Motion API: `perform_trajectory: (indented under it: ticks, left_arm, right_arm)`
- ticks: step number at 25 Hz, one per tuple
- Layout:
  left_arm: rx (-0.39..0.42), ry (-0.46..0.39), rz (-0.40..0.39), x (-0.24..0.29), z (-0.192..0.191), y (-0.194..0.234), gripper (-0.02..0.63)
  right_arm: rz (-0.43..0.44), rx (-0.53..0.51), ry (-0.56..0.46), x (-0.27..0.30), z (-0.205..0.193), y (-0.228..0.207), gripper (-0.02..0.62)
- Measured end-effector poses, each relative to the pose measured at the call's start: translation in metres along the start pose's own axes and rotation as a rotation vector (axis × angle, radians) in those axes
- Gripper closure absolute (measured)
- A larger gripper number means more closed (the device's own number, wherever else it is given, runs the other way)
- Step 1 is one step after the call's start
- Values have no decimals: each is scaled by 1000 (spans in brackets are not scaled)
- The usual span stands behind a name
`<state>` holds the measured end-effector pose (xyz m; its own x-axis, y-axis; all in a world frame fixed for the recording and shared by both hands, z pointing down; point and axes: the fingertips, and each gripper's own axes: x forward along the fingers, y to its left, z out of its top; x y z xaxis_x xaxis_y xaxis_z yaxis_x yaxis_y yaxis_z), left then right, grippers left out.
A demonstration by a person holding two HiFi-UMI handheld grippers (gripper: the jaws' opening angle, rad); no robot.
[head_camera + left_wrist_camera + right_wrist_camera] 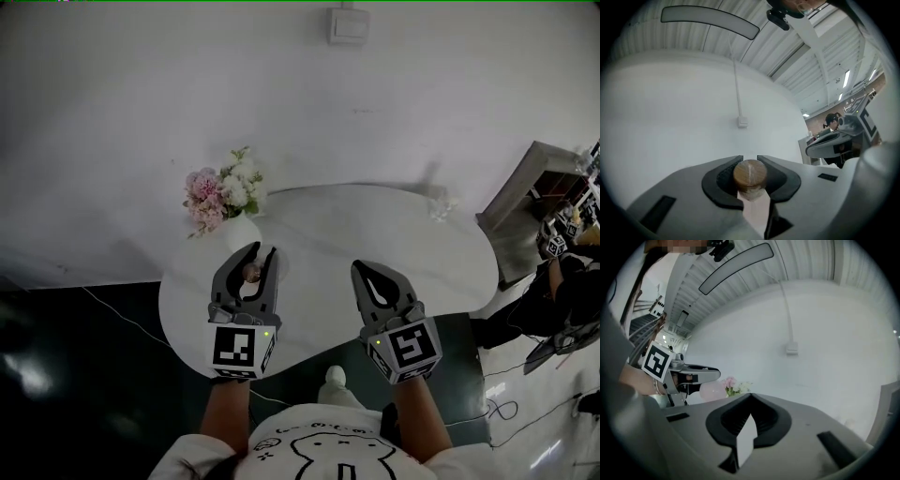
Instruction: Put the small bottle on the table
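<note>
The small bottle [251, 273] has a brown wooden cap [750, 174] and a pale body. My left gripper [262, 249] is shut on it just below the cap, held above the near left part of the white table [375, 234]. In the left gripper view the cap sits in the dark hollow between the pads [723, 180], behind the tips of the left gripper [750, 158]. My right gripper [362, 268] hangs beside it to the right, over the table's near edge. Its jaws meet at the tips, with nothing between them, in the view of the right gripper [751, 395].
A bunch of pink and white flowers [223, 195] in a pale round vase stands at the table's back left. A small clear glass object [441, 208] sits at the back right. A grey cabinet [530, 187] and a seated person [562, 291] are at the far right. Dark floor lies below.
</note>
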<state>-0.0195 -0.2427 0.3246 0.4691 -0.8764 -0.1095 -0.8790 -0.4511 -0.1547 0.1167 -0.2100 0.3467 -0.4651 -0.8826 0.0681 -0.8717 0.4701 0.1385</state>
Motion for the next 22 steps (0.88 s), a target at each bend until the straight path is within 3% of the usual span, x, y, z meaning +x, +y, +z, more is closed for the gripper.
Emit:
perform_trajectory:
  ticks: [9,22]
  left_arm:
    - [7,79,81,62,-38,11,511]
    - [-27,210,163,111,-105,17,511]
  right_arm:
    - [106,30,28,63,-29,-46,601]
    - [243,79,110,117,-86,-72,601]
